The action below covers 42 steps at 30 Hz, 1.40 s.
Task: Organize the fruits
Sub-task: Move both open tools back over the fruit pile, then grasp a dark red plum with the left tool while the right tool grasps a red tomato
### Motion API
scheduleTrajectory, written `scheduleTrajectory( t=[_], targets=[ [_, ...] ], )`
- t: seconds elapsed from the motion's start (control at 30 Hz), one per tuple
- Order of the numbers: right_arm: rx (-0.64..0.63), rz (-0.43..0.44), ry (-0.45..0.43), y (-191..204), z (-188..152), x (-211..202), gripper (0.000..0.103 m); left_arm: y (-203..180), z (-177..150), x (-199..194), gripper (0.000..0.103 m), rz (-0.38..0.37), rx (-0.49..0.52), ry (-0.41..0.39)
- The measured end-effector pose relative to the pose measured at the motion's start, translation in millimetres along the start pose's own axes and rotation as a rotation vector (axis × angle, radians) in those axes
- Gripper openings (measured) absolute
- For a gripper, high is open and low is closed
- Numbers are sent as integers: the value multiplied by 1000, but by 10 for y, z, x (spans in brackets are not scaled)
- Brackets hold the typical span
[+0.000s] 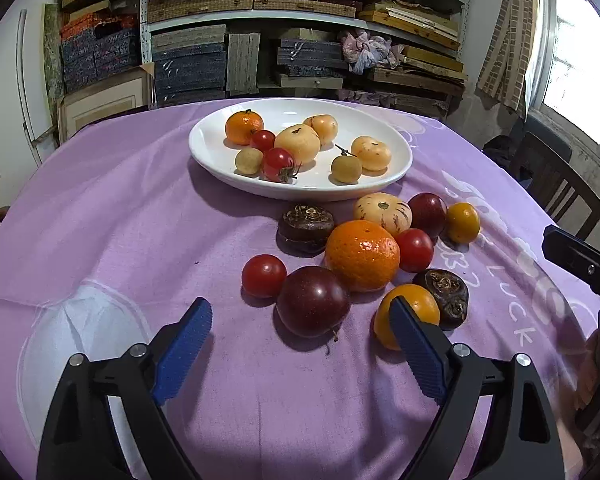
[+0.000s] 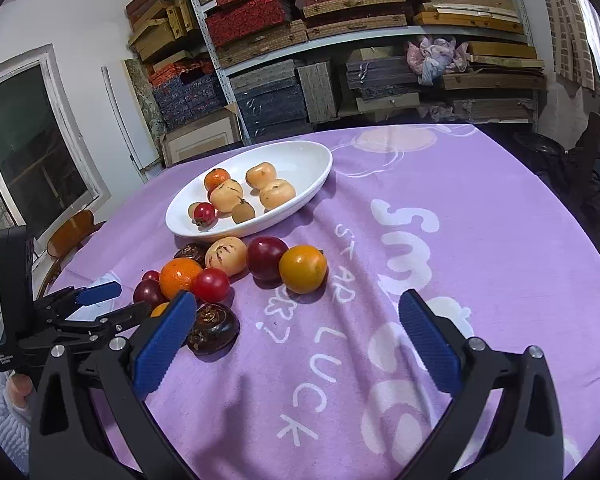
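The left gripper [image 1: 300,344] hangs low over the near part of the table [image 1: 100,240], jaws wide apart with nothing between the pads, tilted steeply down at the loose fruit. Just beyond its tips, a little right of the midline, lies the dark plum [image 1: 313,301], round, with no long axis to line up on; it touches a small red tomato [image 1: 264,275] on its left and the big orange [image 1: 362,255] behind it. The right-hand finger partly covers a yellow-orange fruit [image 1: 414,308], which sits against a brown, wrinkled fruit [image 1: 446,295]. I judge the plum the likely next pick: it lies nearest and almost in line, so the move is short, forward and down, though the neighbours are tight on it and a pad could nudge them.

The right gripper [image 2: 296,344] is also wide open and empty, over bare cloth toward the table's right side, with the heap off to its left; the left hand is the nearer one.

Further back in the heap lie a second brown fruit [image 1: 305,229], a striped pale melon [image 1: 382,211], another tomato [image 1: 414,250], a second plum [image 1: 427,209] and a small yellow fruit [image 1: 463,223]. Beyond them, toward the far edge, stands the white dish [image 1: 220,160], already holding several fruits, with free room on its left side
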State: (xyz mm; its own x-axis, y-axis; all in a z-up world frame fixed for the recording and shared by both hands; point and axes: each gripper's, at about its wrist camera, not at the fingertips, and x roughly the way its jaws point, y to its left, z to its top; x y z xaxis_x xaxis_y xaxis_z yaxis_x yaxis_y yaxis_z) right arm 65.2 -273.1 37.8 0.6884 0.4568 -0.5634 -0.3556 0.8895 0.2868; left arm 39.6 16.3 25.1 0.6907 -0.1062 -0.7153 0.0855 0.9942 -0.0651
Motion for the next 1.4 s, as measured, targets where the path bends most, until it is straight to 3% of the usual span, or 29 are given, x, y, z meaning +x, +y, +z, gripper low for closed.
scheduleTrajectory(
  t=[0.13,0.3,0.37,0.43,0.6,0.77,0.97,1.03,1.1,1.17,1.33,1.4],
  targets=[
    [-12,3,7,33,-7,11,99,-20,9,43,89,13,13,2],
    [-14,14,3,47,-9,10,99,-15,24,82,89,-36,8,13],
    [-26,19,2,82,-16,16,99,-26,24,81,85,-74,17,14],
    [-40,20,4,113,-23,23,99,-67,9,62,73,-114,40,7],
    [-51,29,10,132,-35,37,99,-91,17,97,71,-141,43,16],
    [-74,77,26,185,-39,59,99,-121,21,233,63,-122,41,87],
    [-140,161,55,347,36,137,99,-161,2,232,54,-92,56,89],
    [-160,192,87,408,82,227,96,-146,0,232,51,-90,50,88],
    [-187,217,132,478,133,363,72,-126,2,231,51,-93,44,87],
    [-196,239,189,526,167,529,61,-121,1,226,50,-98,38,86],
    [-236,226,237,578,169,739,53,-126,-1,218,50,-103,39,86],
    [-254,212,259,592,194,772,30,-128,0,218,50,-102,41,87]
  ],
)
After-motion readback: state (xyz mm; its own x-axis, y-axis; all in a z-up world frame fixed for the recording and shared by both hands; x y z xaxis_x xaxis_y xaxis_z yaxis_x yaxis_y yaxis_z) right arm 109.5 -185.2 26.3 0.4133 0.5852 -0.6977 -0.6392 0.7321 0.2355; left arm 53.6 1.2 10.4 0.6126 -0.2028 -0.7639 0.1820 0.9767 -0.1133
